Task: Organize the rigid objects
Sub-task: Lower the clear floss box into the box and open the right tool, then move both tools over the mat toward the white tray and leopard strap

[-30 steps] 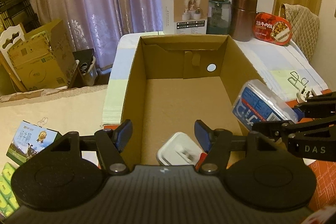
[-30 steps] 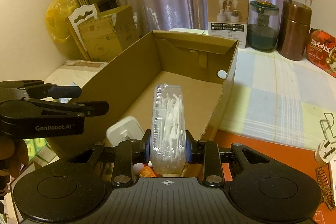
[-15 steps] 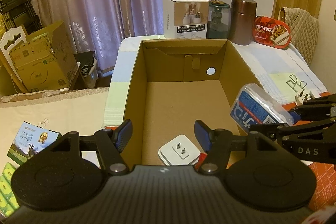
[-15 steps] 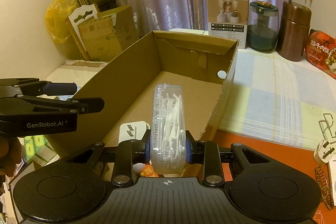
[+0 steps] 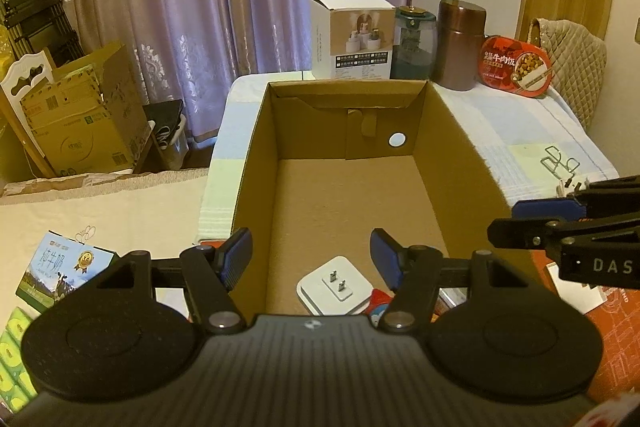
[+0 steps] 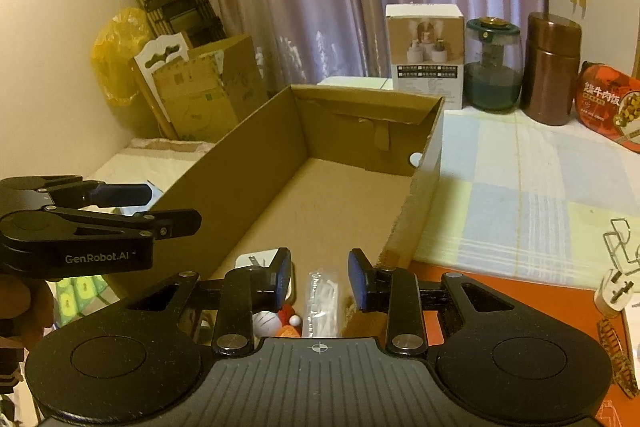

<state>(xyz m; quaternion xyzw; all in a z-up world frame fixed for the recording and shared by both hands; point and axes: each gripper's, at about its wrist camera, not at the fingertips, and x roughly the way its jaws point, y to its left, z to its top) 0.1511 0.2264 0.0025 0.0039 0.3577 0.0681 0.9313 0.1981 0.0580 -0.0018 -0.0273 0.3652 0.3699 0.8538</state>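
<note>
An open cardboard carton [image 5: 452, 155] [image 6: 260, 163] stands on the table in front of both grippers. My left gripper [image 5: 312, 259] hangs open and empty over the carton's near end, and a white plug adapter [image 5: 334, 285] [image 6: 256, 261] lies prongs-up on the floor below it. My right gripper [image 6: 320, 275] is open over the same end. A clear box of floss picks [image 6: 322, 301] lies down in the carton between its pads, touching neither. Each gripper shows in the other's view: the right gripper [image 5: 516, 223] at the right, the left gripper [image 6: 172, 207] at the left.
Behind the carton stand a white product box [image 5: 352, 39], a green jar [image 5: 412, 43], a copper canister [image 5: 460, 43] and a red food tin [image 5: 516, 65]. A white plug [image 6: 612, 293] and wire clips [image 5: 558, 159] lie right. A milk carton [image 5: 60, 271] lies left.
The floss pick box has left my right gripper's pads and dropped into the carton. The white adapter, tilted a second ago, now lies flat. Both hands have stayed nearly still.
</note>
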